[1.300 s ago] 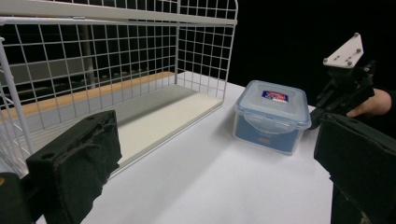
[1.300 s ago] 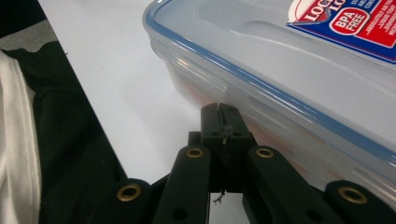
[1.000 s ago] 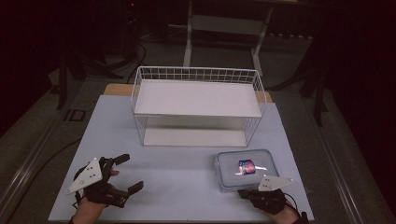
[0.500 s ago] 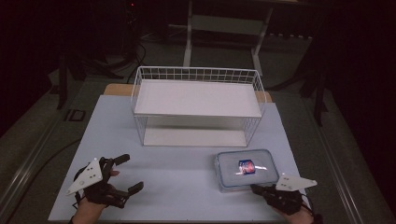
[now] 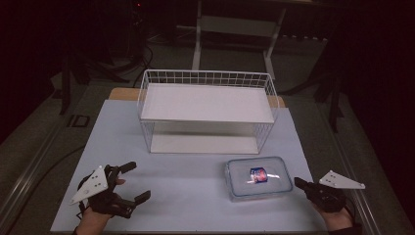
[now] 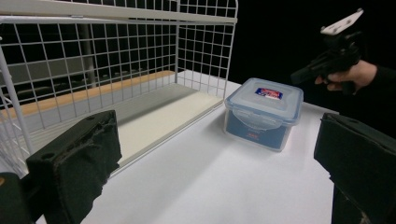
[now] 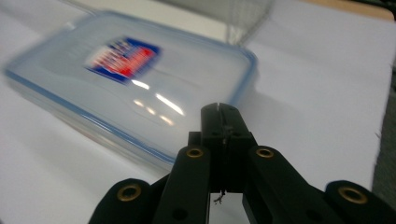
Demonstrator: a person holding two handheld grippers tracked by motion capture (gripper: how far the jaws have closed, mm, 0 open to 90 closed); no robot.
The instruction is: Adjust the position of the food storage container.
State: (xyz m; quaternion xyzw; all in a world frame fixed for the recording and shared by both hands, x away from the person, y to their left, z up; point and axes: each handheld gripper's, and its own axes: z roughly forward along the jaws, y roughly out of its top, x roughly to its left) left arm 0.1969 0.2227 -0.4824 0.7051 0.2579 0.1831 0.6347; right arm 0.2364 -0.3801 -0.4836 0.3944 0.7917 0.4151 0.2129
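Note:
A clear plastic box (image 5: 258, 177) with a blue-rimmed lid and a red-and-blue label sits at the front right of the white table; it also appears in the left gripper view (image 6: 263, 112) and the right gripper view (image 7: 135, 79). My right gripper (image 5: 298, 183) is just right of the box, pointing at its right edge, jaws pressed together on nothing (image 7: 218, 109). It is seen far off in the left gripper view (image 6: 299, 76). At the front left my left gripper (image 5: 136, 182) rests open, its black pads (image 6: 77, 161) wide apart and bare.
A white wire rack (image 5: 208, 108) with a shelf on top and a board below stands at the table's middle back, open toward me. The table's right edge (image 5: 313, 196) lies close to my right hand. Dark floor and stands surround the table.
My right gripper has swung out to the right, from in front of the box to beside its right edge, and risen a little. The left gripper and the box have stayed put.

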